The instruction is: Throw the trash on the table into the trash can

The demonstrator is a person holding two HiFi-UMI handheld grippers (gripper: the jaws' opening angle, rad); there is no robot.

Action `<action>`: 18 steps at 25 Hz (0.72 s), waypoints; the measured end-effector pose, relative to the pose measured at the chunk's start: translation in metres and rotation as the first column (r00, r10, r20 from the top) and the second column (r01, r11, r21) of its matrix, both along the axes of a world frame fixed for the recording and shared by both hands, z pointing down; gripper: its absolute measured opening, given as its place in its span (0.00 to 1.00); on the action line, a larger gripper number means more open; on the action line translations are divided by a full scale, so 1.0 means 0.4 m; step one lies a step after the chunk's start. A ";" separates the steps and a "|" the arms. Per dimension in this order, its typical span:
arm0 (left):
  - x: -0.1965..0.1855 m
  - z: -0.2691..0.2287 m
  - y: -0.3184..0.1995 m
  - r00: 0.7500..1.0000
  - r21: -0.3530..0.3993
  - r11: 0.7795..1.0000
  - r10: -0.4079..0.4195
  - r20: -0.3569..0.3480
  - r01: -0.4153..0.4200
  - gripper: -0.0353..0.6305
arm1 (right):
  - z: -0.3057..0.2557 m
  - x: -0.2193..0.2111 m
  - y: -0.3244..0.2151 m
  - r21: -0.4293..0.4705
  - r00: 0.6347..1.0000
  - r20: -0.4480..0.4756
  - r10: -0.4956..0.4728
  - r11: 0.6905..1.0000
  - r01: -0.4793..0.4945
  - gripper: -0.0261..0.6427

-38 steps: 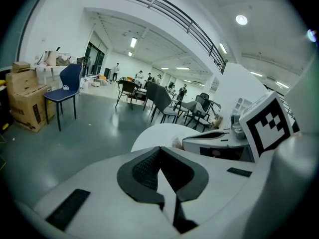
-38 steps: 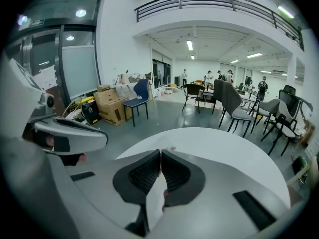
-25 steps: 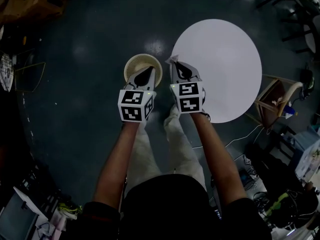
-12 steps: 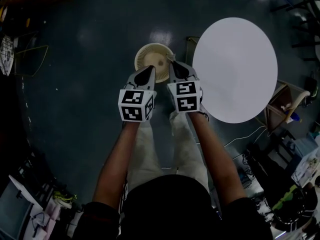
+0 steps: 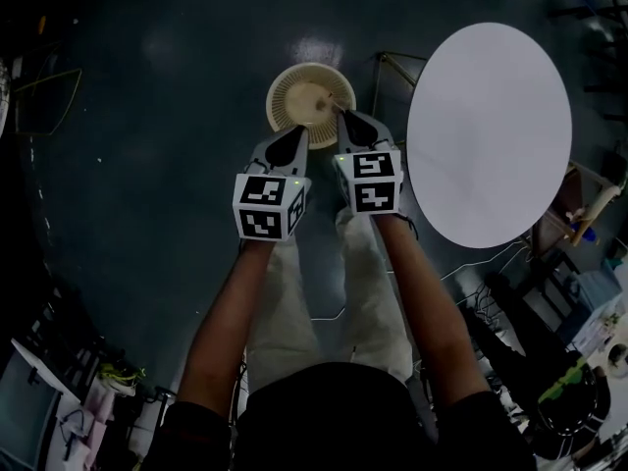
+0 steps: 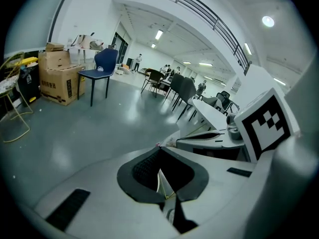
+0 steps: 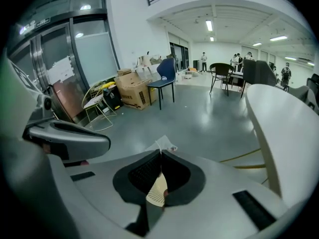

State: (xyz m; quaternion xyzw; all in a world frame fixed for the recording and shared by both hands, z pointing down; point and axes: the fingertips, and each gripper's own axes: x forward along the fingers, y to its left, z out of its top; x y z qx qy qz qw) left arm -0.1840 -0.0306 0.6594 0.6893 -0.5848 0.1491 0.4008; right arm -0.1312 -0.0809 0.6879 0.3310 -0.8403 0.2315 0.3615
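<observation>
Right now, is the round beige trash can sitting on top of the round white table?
No, the round beige trash can stands on the dark floor beside the round white table.

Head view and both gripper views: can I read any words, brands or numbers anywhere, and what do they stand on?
No text here can be read.
Left marker cube and right marker cube: black-and-white square patterns only, no letters.
Cardboard boxes: markings too small to read.
Paper notice on the glass door: blurred.
Strip sign above that door: too small to read.
</observation>
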 end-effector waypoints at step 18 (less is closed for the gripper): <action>-0.070 0.352 0.012 1.000 -0.061 0.998 -0.025 -0.020 0.023 0.06 | 0.387 -0.056 0.025 -0.084 0.999 -0.045 -0.004 0.997 0.000 0.07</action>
